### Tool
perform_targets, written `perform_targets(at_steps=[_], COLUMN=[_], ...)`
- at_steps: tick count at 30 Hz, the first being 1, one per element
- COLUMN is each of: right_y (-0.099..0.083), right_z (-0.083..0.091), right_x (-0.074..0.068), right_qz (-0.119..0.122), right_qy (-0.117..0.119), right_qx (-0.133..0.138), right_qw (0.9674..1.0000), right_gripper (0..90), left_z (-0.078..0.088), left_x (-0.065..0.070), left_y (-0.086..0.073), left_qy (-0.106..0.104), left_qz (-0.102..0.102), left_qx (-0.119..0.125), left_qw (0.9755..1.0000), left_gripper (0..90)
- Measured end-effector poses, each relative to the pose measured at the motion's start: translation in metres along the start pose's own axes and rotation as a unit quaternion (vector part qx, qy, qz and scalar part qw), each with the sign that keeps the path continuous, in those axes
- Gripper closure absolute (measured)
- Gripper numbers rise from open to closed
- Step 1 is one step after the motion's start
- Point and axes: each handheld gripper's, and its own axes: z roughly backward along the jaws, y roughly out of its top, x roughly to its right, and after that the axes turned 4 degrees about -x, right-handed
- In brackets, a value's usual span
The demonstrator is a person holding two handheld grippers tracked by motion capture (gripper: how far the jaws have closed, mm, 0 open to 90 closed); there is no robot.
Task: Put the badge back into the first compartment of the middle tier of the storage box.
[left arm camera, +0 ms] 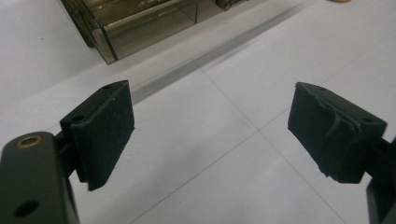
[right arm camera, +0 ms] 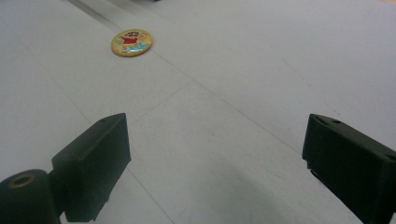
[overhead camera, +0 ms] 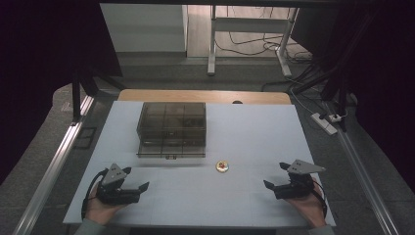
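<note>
Round badge [right arm camera: 132,42] flat on table [overhead camera: 244,127], face up, both hand-held grippers wide apart, empty

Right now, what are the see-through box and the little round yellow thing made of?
The box looks like smoky, glossy clear plastic: its inner dividers show through the walls. The round badge looks like a flat printed disc with a cartoon picture, perhaps plastic or coated metal; its look alone can't settle which.

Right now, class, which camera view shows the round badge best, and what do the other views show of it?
The right gripper view: the badge lies flat on the table, near enough to make out a cartoon figure printed on it. The high view shows the badge as a small yellow dot in front of the box. The left gripper view catches a sliver at its top edge.
</note>
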Motion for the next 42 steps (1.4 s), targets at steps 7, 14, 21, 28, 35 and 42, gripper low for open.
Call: perform_targets(at_steps=[7, 14, 21, 28, 35, 42], right_y=[-0.0016, -0.0012, -0.0016, -0.0019, -0.0016, -0.0001], right_z=[-0.0023, 0.0003, -0.0016, -0.0026, -0.0029, -0.0032], right_x=[0.0008, 0.0006, 0.0007, -0.0003, -0.0008, -0.0014], right_qz=[-0.009, -0.011, -0.008, -0.009, -0.009, -0.009], right_qy=[0.006, 0.003, 0.004, 0.005, 0.007, 0.013], right_qx=[0.003, 0.005, 0.003, 0.003, 0.002, 0.003], right_qw=[0.9999, 0.9999, 1.0, 0.9999, 0.9999, 0.9999], right_gripper=[7.4, 7.6, 7.8, 7.8, 8.0, 8.1], left_z=[-0.0038, -0.002, -0.0035, -0.0037, -0.0043, -0.0052], left_x=[-0.0028, -0.0016, -0.0006, 0.0001, 0.0012, 0.0013], left_y=[-0.0004, 0.0001, 0.0005, 0.0005, 0.001, 0.0014], left_qy=[-0.005, -0.003, -0.005, -0.004, -0.004, -0.004], left_qz=[0.008, 0.005, 0.0, -0.002, -0.003, -0.004], left_qx=[-0.004, 0.001, -0.001, -0.002, -0.003, -0.005], left_qw=[0.9999, 1.0, 1.0, 1.0, 1.0, 1.0], left_gripper=[14.7, 14.9, 15.2, 15.5, 15.6, 15.7])
